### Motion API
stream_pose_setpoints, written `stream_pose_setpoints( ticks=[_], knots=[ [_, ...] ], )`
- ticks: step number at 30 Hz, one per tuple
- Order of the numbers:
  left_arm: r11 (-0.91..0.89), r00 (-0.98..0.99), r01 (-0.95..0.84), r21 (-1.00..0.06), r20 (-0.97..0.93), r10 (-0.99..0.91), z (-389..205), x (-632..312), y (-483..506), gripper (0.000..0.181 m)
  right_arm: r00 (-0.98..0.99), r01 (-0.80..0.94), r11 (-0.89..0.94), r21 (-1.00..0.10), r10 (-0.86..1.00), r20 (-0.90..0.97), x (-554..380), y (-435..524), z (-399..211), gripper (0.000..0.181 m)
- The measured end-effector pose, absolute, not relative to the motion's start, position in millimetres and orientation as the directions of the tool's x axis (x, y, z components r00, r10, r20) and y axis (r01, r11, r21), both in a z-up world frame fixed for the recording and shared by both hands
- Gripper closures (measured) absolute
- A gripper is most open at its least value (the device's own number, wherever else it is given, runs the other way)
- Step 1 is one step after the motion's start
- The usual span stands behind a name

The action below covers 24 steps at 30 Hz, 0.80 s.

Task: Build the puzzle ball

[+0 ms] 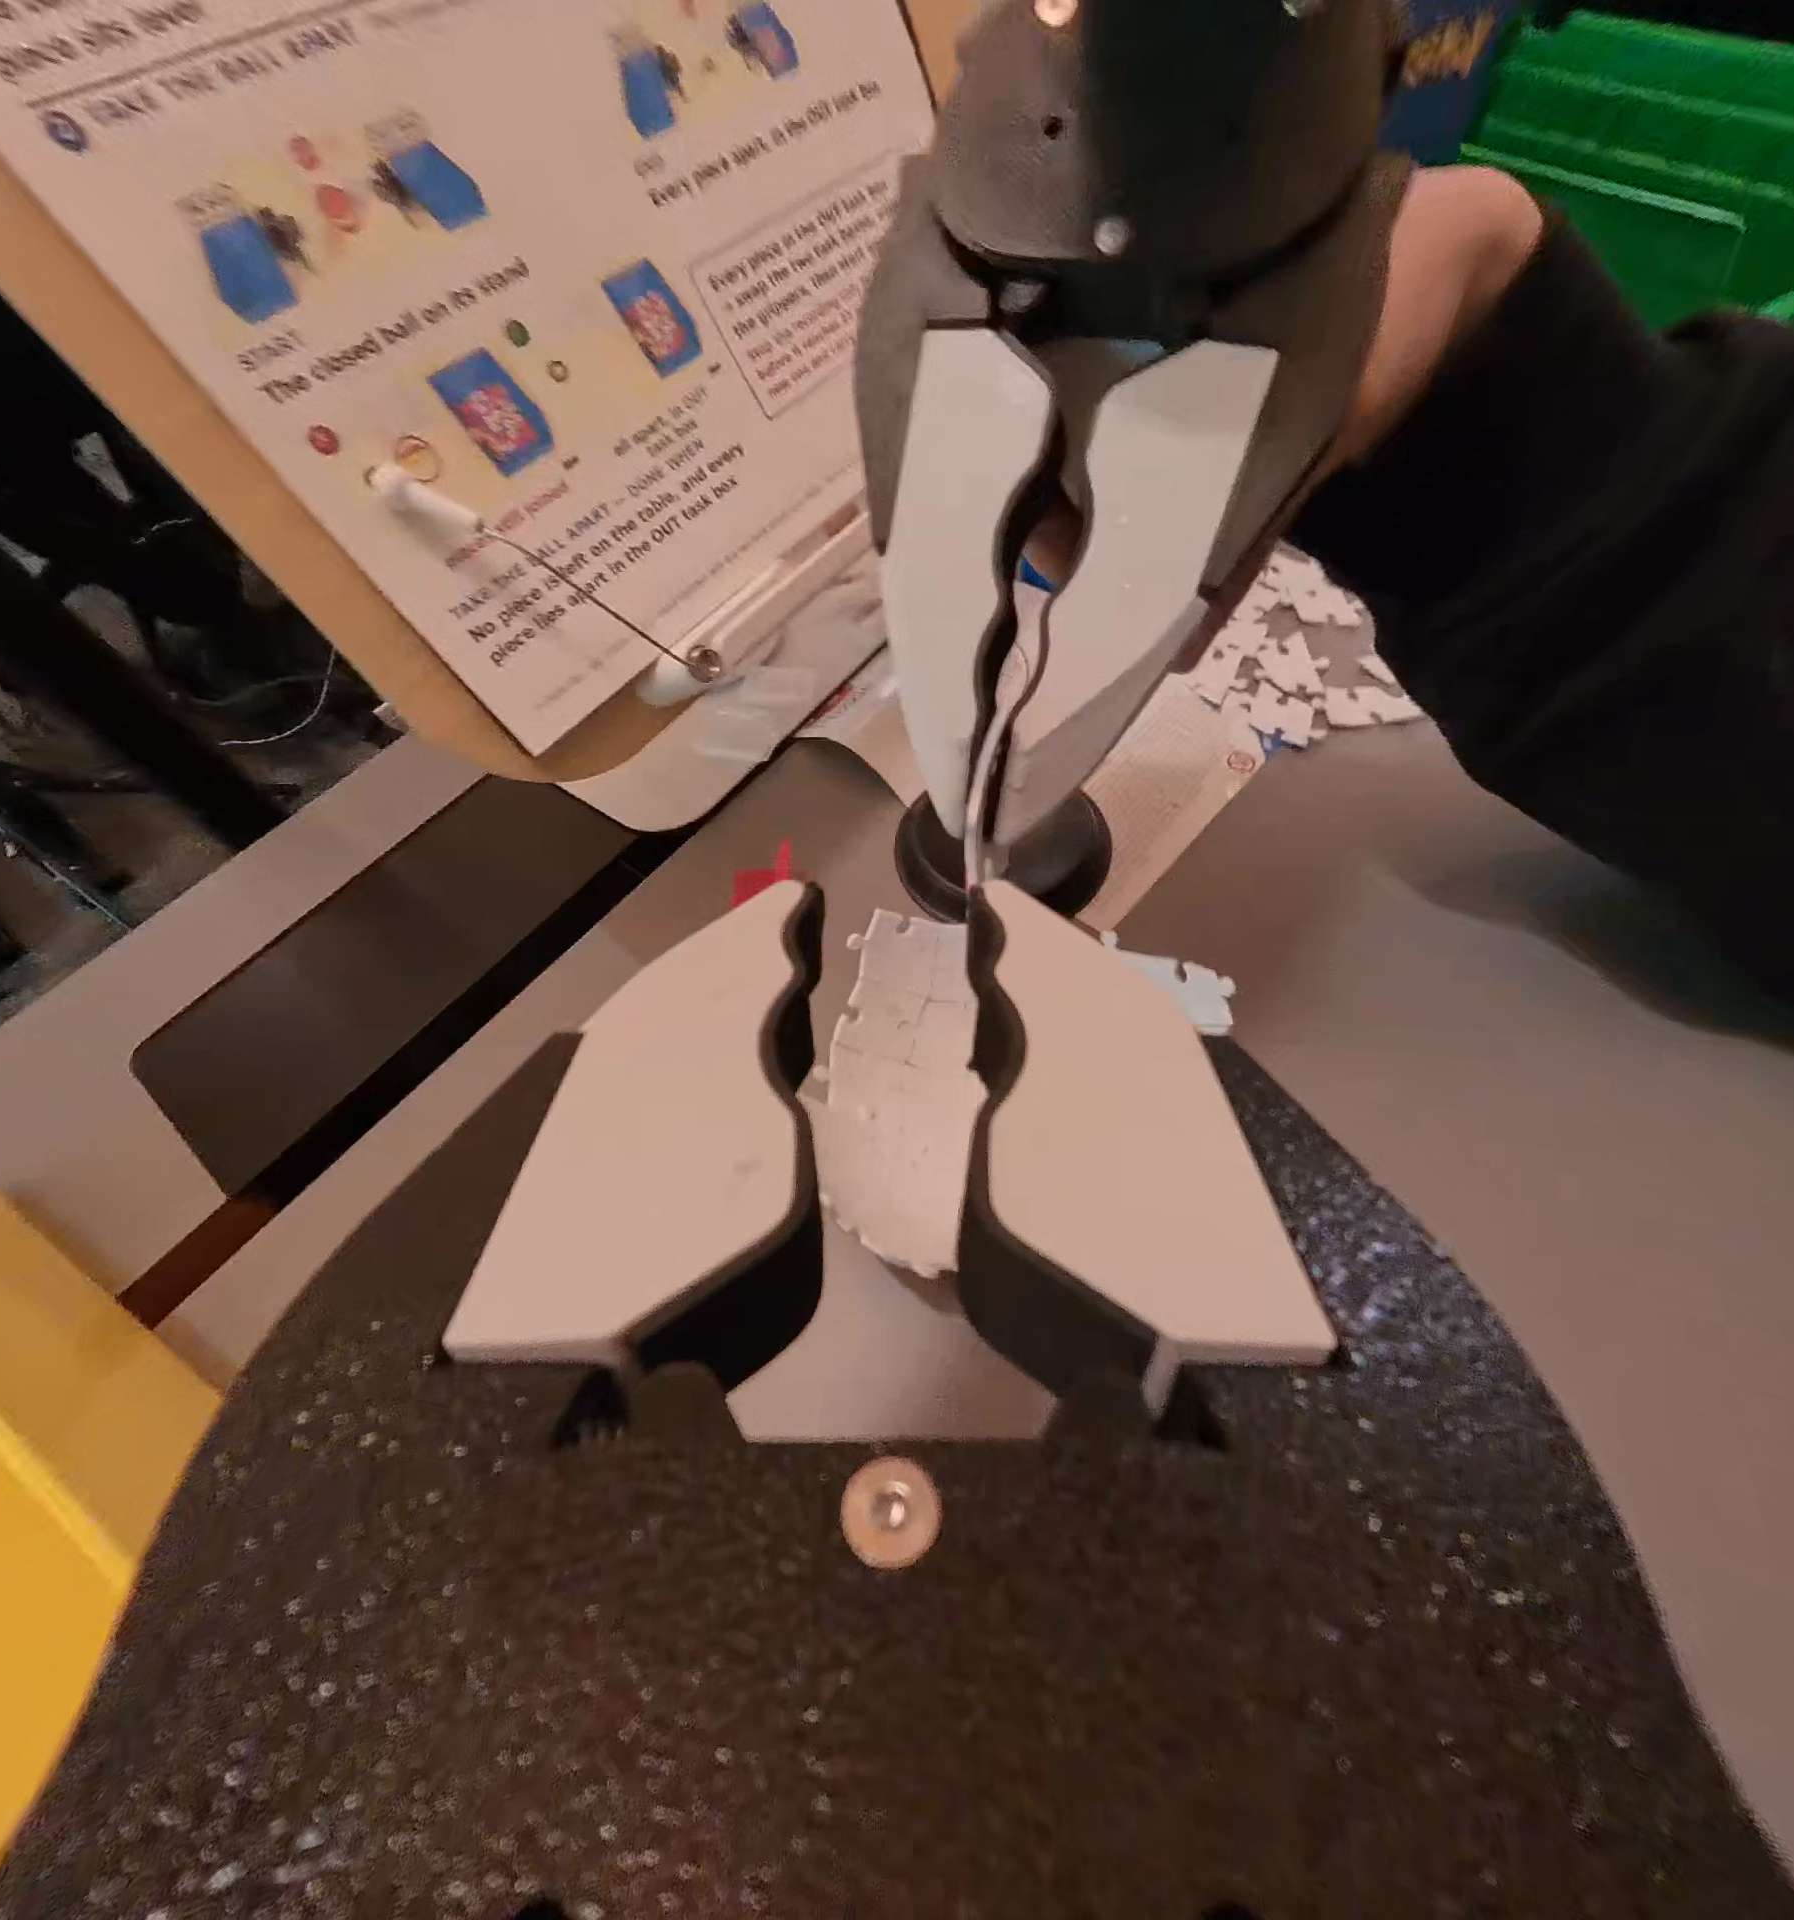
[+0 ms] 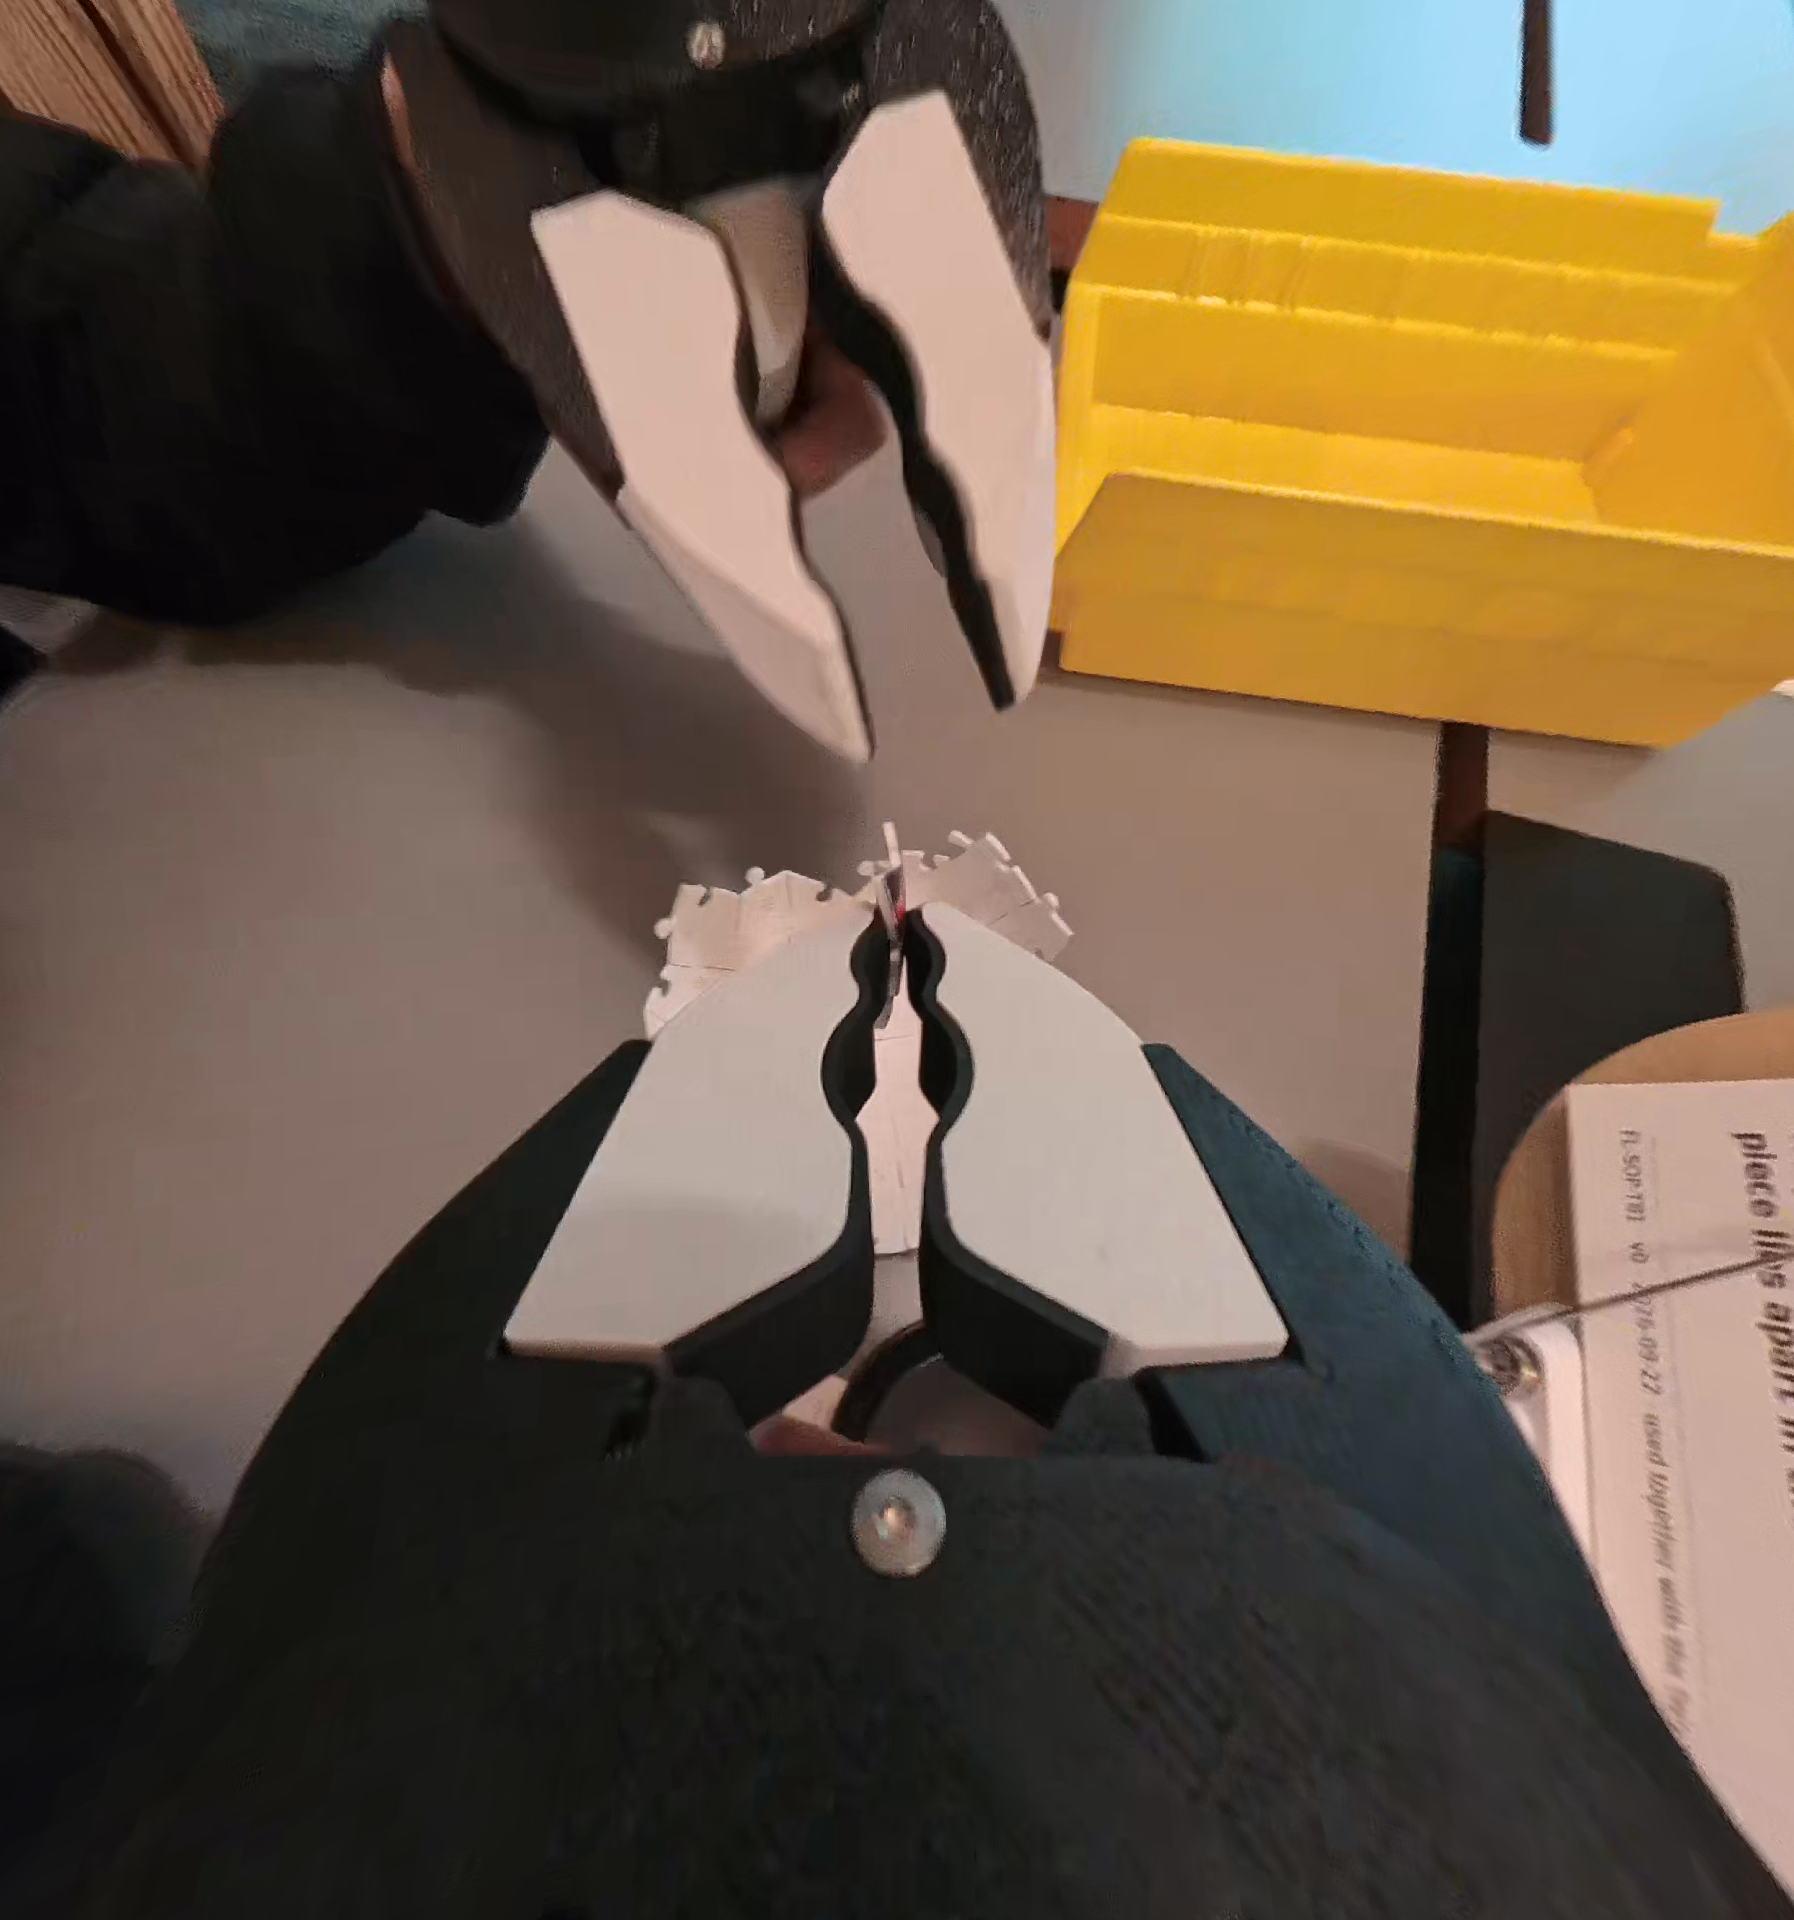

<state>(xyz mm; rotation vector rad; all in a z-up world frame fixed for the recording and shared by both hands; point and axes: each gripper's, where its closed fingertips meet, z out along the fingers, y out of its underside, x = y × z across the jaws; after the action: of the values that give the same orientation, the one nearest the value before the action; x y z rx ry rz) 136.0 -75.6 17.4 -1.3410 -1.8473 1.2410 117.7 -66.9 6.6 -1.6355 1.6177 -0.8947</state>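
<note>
A curved section of joined white puzzle pieces (image 1: 903, 1091) lies on the grey table; it also shows in the right wrist view (image 2: 768, 920). My left gripper (image 1: 898, 899) is open and hovers just above it, the section showing through the gap between the fingers. In the right wrist view the left gripper (image 2: 932, 722) comes in from the top, clear of the section. My right gripper (image 2: 898, 930) is shut on a single puzzle piece (image 2: 891, 899), held edge-on at the section's rim. In the left wrist view the right gripper (image 1: 986, 831) points down with that piece (image 1: 979, 800).
A black ring stand (image 1: 1075, 842) sits behind the right gripper. A pile of loose pieces (image 1: 1288, 665) lies farther back. A yellow bin (image 2: 1392, 582) stands behind the left gripper. An instruction board (image 1: 457, 364) and a green crate (image 1: 1682, 156) are at the table's edges. Left and right tips are no more than a few centimetres apart.
</note>
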Motion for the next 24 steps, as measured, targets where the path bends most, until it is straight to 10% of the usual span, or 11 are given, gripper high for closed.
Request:
stream_pose_setpoints(
  ticks=[5,24],
  knots=[
    [0.063,-0.325,0.483,-0.874,-0.111,0.939,2,120,-80,0.181,0.068,-0.54,-0.036,-0.841,-0.998,0.0,123,-64,2,0.179],
    [0.054,-0.343,0.507,-0.86,-0.144,0.928,-9,118,-86,0.179,-0.003,-0.581,-0.018,-0.814,-1.0,0.024,126,-83,-18,0.178]
  ],
)
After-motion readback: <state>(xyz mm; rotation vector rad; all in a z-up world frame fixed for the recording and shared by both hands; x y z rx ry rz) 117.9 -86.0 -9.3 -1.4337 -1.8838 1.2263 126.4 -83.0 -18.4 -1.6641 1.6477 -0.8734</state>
